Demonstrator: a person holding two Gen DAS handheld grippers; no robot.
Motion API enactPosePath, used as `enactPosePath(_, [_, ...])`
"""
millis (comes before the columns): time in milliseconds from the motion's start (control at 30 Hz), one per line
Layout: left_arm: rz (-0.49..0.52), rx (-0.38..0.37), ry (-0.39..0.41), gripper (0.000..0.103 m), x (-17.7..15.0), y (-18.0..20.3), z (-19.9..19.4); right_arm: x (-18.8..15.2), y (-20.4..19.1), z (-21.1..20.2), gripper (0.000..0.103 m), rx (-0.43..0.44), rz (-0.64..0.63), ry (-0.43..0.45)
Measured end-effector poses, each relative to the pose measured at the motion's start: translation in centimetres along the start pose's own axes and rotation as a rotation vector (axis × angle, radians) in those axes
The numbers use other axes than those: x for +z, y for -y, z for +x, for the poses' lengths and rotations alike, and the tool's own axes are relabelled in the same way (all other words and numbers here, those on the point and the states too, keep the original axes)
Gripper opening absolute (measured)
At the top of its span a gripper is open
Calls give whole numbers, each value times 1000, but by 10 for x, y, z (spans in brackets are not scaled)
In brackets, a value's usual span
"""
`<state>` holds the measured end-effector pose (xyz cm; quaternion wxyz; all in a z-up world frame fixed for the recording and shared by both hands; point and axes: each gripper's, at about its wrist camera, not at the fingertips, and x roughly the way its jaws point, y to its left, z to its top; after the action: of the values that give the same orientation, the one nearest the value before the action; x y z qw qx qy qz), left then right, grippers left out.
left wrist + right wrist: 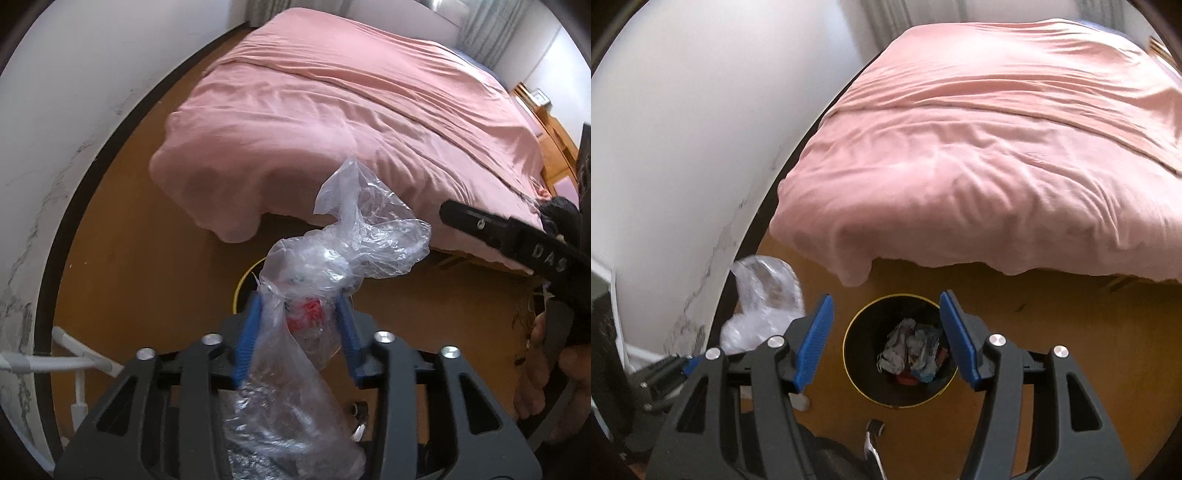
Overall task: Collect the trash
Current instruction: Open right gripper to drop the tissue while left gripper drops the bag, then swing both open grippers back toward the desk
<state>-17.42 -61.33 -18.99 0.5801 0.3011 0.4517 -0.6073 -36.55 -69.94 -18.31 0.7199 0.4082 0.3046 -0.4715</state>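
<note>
Left gripper [301,306]: pads clamp crumpled plastic bag [332,258], held above bin [899,350] for dropping. Right gripper [886,332]: agape, empty.

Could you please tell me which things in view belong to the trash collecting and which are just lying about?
Belonging to the job:
- clear plastic bag, between the left gripper fingers
- black bin with crumpled trash inside
- right gripper, open and empty above the bin

Just lying about:
- bed with pink cover
- white stand
</note>
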Motion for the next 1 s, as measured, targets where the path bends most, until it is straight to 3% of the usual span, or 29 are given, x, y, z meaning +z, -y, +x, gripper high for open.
enactPosePath(100, [29, -2, -3, 58, 5, 9, 8, 4, 4, -2, 58, 5, 17, 20])
enactPosePath(133, [36, 1, -2, 67, 6, 11, 10, 4, 4, -3, 58, 6, 16, 22])
enactPosePath(233, [54, 7, 17, 77, 10, 17, 12, 3, 3, -5, 58, 13, 14, 25])
enactPosePath(467, [52, 24, 42, 82, 5, 13, -7, -1, -2, -8, 58, 20, -5, 36])
enactPosePath(633, [27, 62, 130, 86, -11, -6, -63, -5, -23, -10, 59, 47, -68, 35])
enactPosePath(800, [-38, 128, 249, 90, -46, -46, -149, -19, -96, -31, 62, 128, -243, 46])
enactPosePath(1000, [-189, 332, 360, 92, -118, -126, -244, -51, -233, -63, 63, 330, -518, 49])
